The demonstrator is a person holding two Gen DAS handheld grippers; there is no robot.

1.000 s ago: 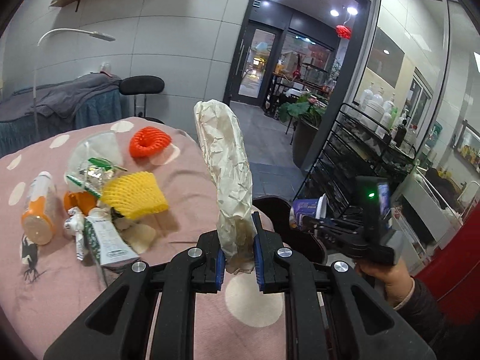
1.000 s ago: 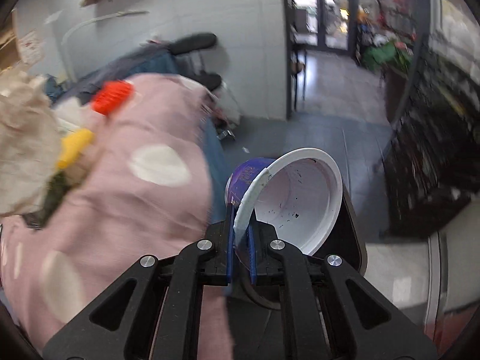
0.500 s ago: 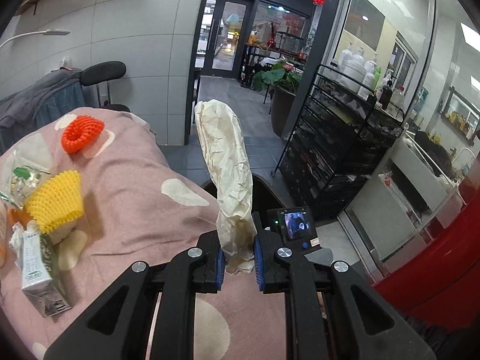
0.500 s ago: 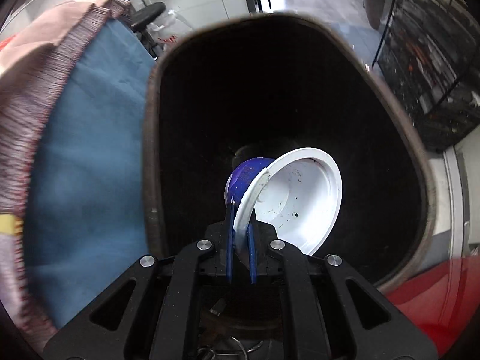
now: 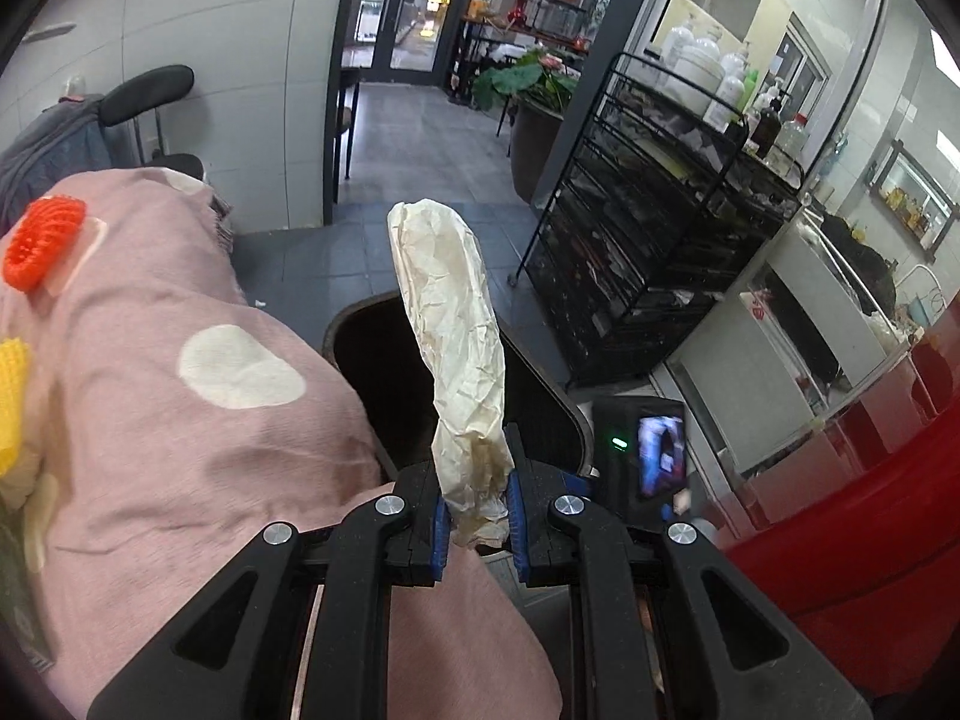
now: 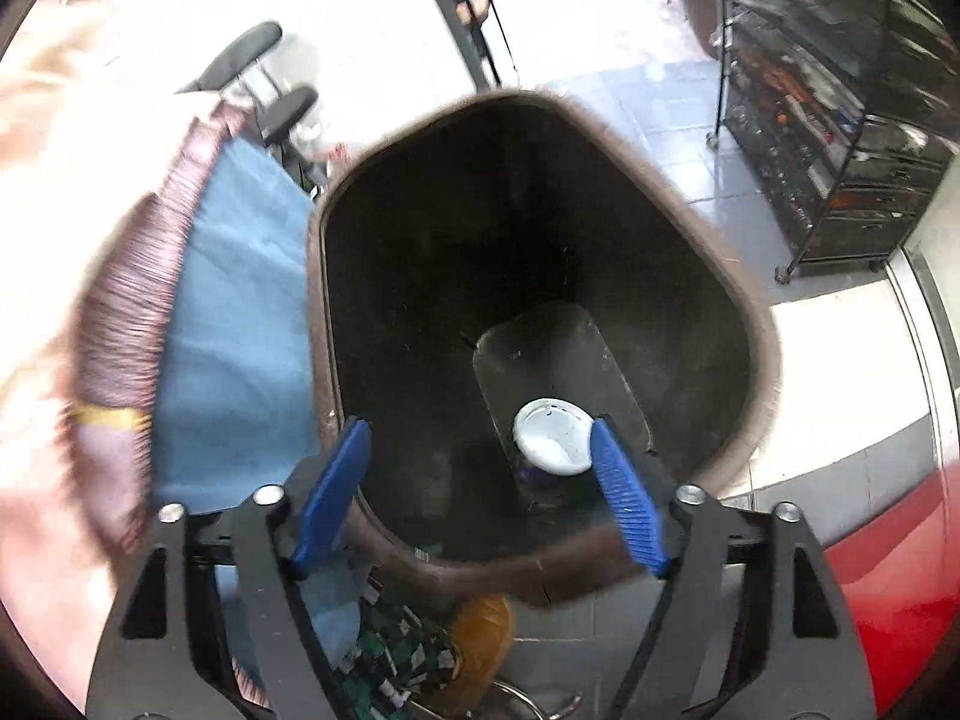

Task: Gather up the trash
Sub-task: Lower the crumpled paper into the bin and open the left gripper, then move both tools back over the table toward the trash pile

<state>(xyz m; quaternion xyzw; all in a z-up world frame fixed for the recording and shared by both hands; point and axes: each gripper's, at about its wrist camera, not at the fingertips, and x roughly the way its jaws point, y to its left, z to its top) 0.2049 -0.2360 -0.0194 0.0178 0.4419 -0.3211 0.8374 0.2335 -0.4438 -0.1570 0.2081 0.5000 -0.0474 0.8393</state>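
Your white cup lies at the bottom of the bin, tipped on its side with its open mouth facing up toward the camera and a bit of purple showing under it. It rests on the bin's flat floor, toward the near right corner, with dark walls all around it.

Your right gripper hangs over the near rim of the bin with its blue fingers spread wide and nothing between them. The cup shows past the inner edge of the right-hand finger, far below it and not touched.

In your left gripper the fingers are pinched narrow on the lower end of a crumpled paper bag, which stands up and leans slightly left. Seen from the left wrist, the bag crosses in front of the bin's dark opening, above it and not yet inside.

The bin stands on the floor just beside the counter, which is draped in a pink cloth with pale dots. On that cloth, at the far left, sit an orange foam net and, nearer, a yellow one cut off by the edge of the view. A black wire rack stands beyond the bin to the right.
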